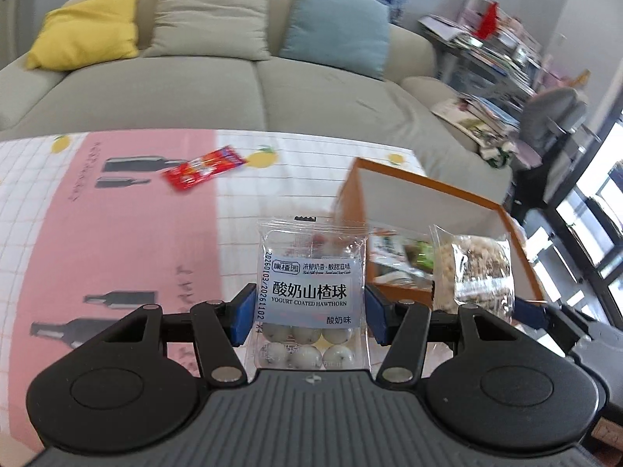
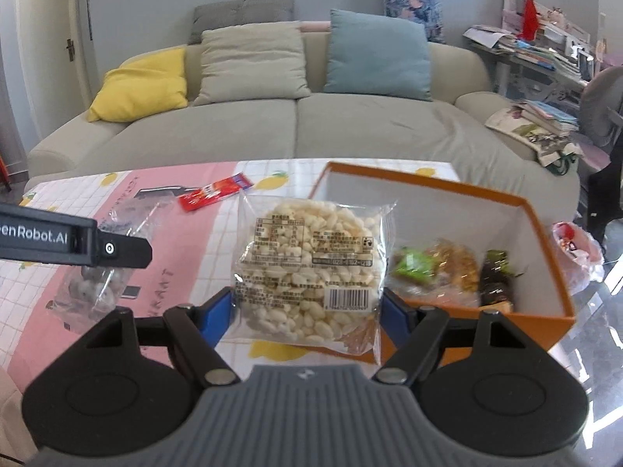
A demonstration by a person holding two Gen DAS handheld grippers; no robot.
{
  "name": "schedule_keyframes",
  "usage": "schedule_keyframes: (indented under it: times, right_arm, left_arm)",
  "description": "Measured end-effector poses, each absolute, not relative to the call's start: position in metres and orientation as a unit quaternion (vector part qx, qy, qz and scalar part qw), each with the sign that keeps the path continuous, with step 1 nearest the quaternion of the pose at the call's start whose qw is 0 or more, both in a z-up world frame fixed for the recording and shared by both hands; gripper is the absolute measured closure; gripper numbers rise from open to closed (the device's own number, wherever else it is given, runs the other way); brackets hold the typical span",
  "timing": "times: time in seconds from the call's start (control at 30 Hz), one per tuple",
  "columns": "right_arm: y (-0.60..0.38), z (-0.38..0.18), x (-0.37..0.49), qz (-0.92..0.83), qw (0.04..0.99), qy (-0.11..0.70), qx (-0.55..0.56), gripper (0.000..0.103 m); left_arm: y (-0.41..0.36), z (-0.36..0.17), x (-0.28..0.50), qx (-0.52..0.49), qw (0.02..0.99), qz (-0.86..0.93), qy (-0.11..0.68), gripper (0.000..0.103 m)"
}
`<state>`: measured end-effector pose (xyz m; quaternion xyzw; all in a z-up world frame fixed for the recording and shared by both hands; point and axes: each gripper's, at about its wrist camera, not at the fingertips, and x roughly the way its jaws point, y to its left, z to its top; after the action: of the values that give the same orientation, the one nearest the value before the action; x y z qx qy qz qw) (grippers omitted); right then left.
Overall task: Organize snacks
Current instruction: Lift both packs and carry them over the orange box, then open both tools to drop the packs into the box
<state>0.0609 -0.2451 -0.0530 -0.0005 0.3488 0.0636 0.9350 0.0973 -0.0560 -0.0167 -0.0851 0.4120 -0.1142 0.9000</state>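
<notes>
My left gripper [image 1: 307,313] is shut on a clear packet of yogurt-coated hawthorn balls [image 1: 309,292] and holds it above the table, left of the orange box [image 1: 428,190]. My right gripper [image 2: 307,311] is shut on a clear packet of puffed rice cake [image 2: 307,268], held just left of the orange box [image 2: 545,272]. The rice cake packet also shows in the left wrist view [image 1: 473,272]. The left gripper and its packet [image 2: 91,284] show at the left of the right wrist view. Several snacks [image 2: 447,268] lie inside the box. A red snack packet [image 2: 216,192] lies on the tablecloth, also seen in the left wrist view [image 1: 204,169].
The table has a pink and white checked cloth [image 2: 163,272]. A grey sofa [image 2: 296,124] with yellow, beige and blue cushions stands behind it. Stacked books and a shelf [image 2: 545,78] are at the right. A pink plastic bag [image 2: 576,249] lies right of the box.
</notes>
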Motion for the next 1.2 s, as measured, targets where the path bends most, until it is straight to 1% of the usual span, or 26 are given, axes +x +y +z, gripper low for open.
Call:
schedule_keyframes:
  times: [0.33,0.53,0.9,1.07,1.2]
  right_arm:
    - [-0.310,-0.027,0.092,0.032,0.930,0.366,-0.023,0.027]
    - [-0.351,-0.023,0.132,0.012,0.917,0.398,-0.025,0.027]
    - [-0.377,-0.068,0.197,0.014,0.867,0.493,-0.075,0.027]
    - [-0.376,-0.088,0.212,0.020,0.852,0.515,-0.095,0.027]
    - [-0.377,-0.100,0.220,0.031,0.839,0.535,-0.091,0.027]
  left_arm:
    - [-0.126,0.001,0.141,-0.032,0.889,-0.188,0.415,0.038]
    - [-0.163,-0.001,0.175,0.015,0.882,-0.210,0.422,0.038]
    - [-0.211,-0.036,0.223,0.102,0.848,-0.233,0.464,0.038]
    - [-0.224,-0.057,0.235,0.140,0.831,-0.242,0.481,0.038]
    - [-0.230,-0.070,0.245,0.152,0.821,-0.239,0.496,0.038]
